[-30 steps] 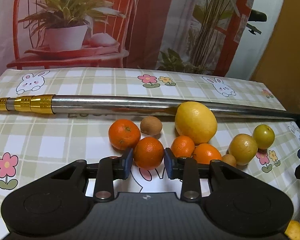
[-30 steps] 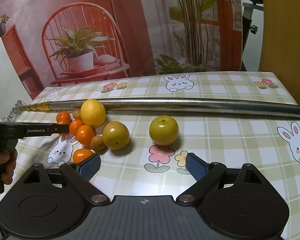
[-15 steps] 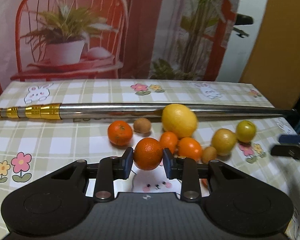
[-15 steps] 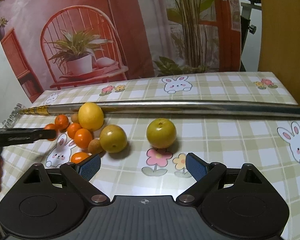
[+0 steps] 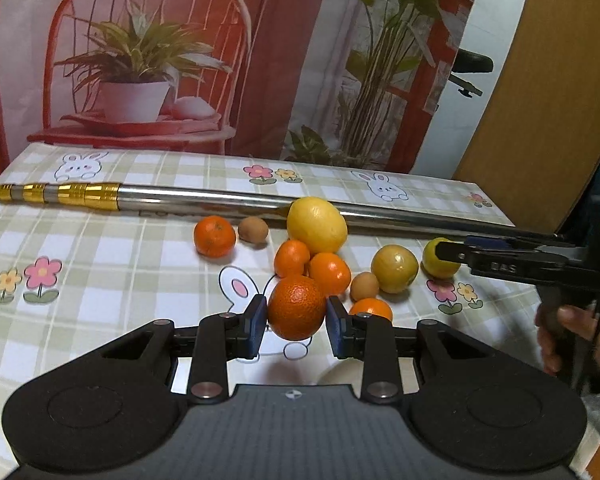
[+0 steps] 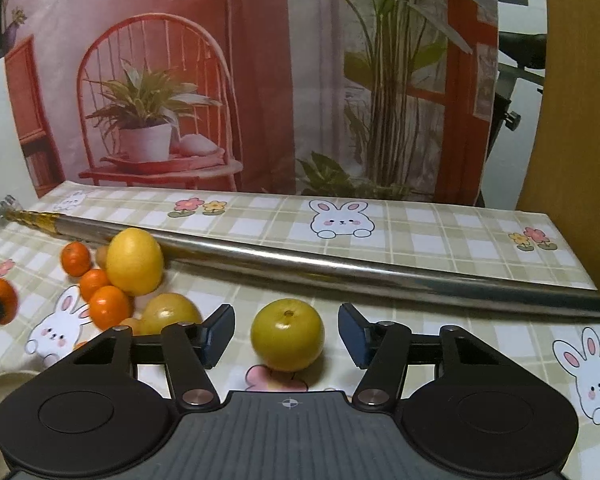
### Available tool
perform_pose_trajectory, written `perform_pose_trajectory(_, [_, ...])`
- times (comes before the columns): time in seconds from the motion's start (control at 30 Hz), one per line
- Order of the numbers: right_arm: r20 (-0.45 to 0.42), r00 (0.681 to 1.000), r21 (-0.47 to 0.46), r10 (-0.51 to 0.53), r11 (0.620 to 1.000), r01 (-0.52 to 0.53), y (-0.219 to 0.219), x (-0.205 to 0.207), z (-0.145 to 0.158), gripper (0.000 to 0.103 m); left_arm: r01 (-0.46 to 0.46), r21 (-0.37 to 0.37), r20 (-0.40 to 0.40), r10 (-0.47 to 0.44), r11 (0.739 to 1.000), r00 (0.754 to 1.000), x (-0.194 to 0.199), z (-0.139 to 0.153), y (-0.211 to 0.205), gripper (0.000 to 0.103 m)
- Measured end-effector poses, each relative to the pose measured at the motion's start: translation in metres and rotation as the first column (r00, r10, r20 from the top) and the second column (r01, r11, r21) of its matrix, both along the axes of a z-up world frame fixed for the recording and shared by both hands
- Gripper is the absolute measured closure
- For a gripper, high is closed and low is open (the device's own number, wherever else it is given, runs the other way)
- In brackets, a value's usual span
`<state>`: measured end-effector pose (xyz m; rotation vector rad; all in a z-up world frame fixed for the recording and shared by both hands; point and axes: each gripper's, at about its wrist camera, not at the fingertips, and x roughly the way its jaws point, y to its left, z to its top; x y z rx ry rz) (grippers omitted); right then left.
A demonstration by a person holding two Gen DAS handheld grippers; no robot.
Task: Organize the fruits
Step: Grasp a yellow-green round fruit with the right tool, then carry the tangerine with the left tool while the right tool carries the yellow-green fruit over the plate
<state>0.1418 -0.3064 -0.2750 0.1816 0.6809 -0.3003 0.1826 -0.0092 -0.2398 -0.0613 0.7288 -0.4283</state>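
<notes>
lifted clear, one orange (image 5: 296,307) sits clamped in left gripper (image 5: 296,326); right gripper (image 6: 287,334), narrowing, straddles one green plum (image 6: 287,335) untouched.

Tangerines (image 5: 214,236): five. Lemon (image 5: 317,224): one. Green-yellow plums (image 5: 394,268): two. Small brown fruits (image 5: 253,230): two.

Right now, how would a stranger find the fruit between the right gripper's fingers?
Follow the long metal pole across the checked tablecloth. Just before it, apart from the fruit pile, one yellow-green round fruit sits on a pink flower print. Unlike the darker yellow one beside the oranges, it stands alone between the right gripper's closing, not yet touching pads.
</notes>
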Motion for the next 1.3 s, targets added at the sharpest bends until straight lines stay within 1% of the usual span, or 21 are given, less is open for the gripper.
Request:
perform_pose_trajectory(0.23, [-0.035,0.999,0.017,-0.034,0.999,0.035,-0.005,0.013,-0.018,0.049,-0.006,-0.007,-0.022,0.006,1.000,1.000,-0.005,-0.006,0.002,0.069])
perform_pose_trajectory(0.3, [-0.041,0.998,0.037,-0.043,0.998,0.044,-0.008,0.015,-0.023,0.049,-0.004,0.004,-0.022,0.004,1.000,1.000,-0.007,-0.007,0.002,0.069])
perform_pose_trajectory(0.4, [-0.041,0.998,0.070,-0.048,0.996,0.051,-0.011,0.015,-0.027,0.053,-0.003,0.019,-0.023,0.004,1.000,1.000,-0.008,-0.009,0.000,0.069])
perform_pose_trajectory(0.47, [-0.042,0.998,0.097,-0.045,0.994,0.049,-0.013,0.015,-0.030,0.059,-0.003,0.017,-0.028,0.004,1.000,1.000,-0.008,-0.010,0.001,0.069])
perform_pose_trajectory(0.67, [-0.029,0.998,0.123,-0.061,0.990,0.065,-0.014,0.013,-0.031,0.060,0.002,0.025,-0.022,-0.002,1.000,1.000,-0.012,-0.010,0.001,0.069])
perform_pose_trajectory(1.03, [-0.003,0.994,0.142,-0.106,0.984,0.106,-0.016,-0.008,-0.022,0.060,0.023,0.034,-0.037,-0.022,0.999,0.999,-0.019,-0.012,-0.003,0.069])
perform_pose_trajectory(1.3, [0.039,0.996,0.146,-0.076,0.987,0.069,-0.001,-0.032,0.001,0.060,0.031,0.037,-0.038,-0.030,0.999,0.999,-0.026,-0.012,-0.003,0.069])
